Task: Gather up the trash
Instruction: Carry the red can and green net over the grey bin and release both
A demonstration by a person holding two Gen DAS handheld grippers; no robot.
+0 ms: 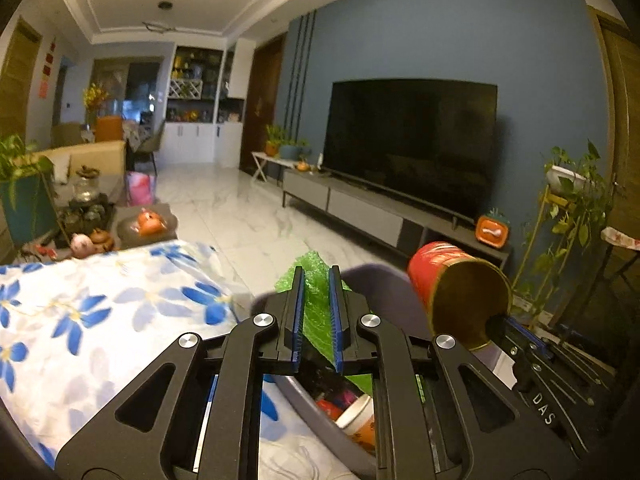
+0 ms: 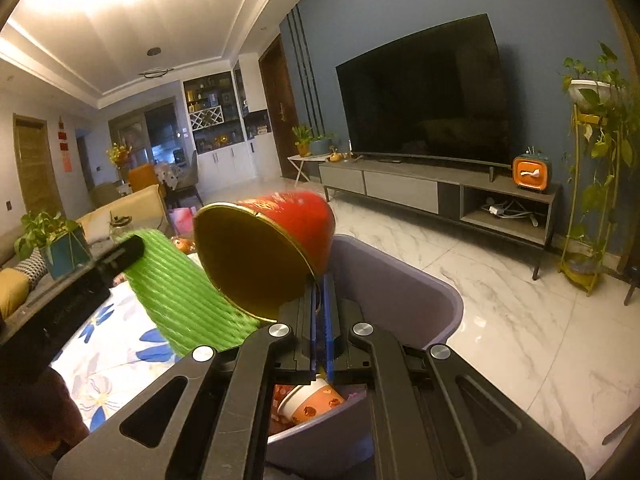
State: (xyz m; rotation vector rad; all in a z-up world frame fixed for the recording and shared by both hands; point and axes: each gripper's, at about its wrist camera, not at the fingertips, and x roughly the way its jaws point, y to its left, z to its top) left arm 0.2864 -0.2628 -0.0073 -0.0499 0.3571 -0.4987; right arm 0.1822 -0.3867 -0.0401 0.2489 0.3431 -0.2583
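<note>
Black linkage arms fill the bottom of both wrist views, and past them I see my left gripper (image 1: 318, 276) clamped on a strip of green foam netting (image 1: 316, 300), the jaws nearly together with the netting pinched between the blue pads. My right gripper (image 2: 319, 292) is closed on the rim of a red paper cup with a gold lining (image 2: 264, 256), tipped so its mouth faces back toward the lens. Both pieces of trash hang over the grey-purple bin (image 2: 400, 288), which sits beside the blue-flowered cloth (image 1: 100, 312) at 9 o'clock; another paper cup (image 2: 312, 400) already lies inside at 6 o'clock. My worry is the release: the cup sits near the bin's far wall at 12 o'clock, so letting go too early could bounce it off the rim onto the marble floor (image 2: 520, 320). Light netting may also cling to the pads or drift onto the cloth.
</note>
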